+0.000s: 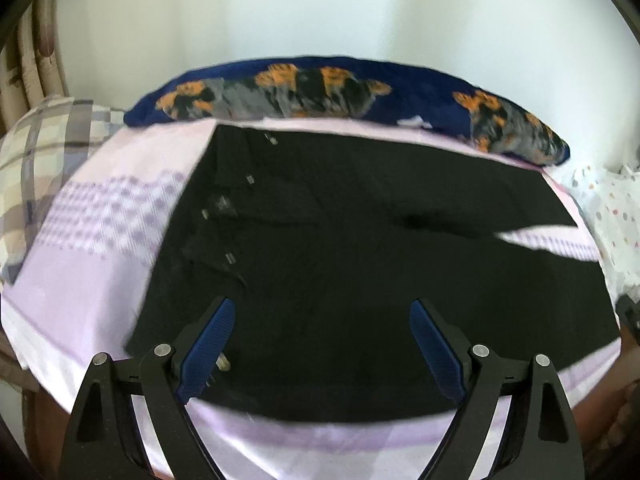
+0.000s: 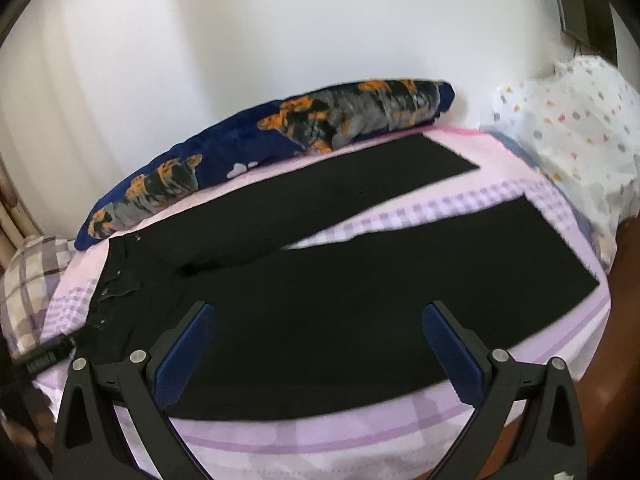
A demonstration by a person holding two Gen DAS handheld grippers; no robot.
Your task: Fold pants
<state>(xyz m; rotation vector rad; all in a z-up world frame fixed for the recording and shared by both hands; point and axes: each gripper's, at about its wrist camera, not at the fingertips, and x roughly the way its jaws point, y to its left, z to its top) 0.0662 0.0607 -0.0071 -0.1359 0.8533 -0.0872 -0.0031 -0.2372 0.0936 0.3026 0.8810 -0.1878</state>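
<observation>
Black pants (image 1: pixel 340 248) lie flat on a pink and lilac checked bed sheet (image 1: pixel 100 240), waistband with small metal buttons to the left, legs spread apart to the right. In the right wrist view the pants (image 2: pixel 320 300) show both legs in a V, with sheet between them. My left gripper (image 1: pixel 322 308) hovers open over the hip area near the front edge. My right gripper (image 2: pixel 320 312) stands open above the near leg's thigh. Nothing is between either pair of blue pads (image 1: pixel 212 344).
A navy pillow with orange and grey print (image 1: pixel 344 92) lies along the white wall behind the pants. A plaid pillow (image 1: pixel 40 152) sits at the left, a white dotted cloth (image 2: pixel 572 136) at the right. The bed's front edge (image 2: pixel 320 440) is close below the grippers.
</observation>
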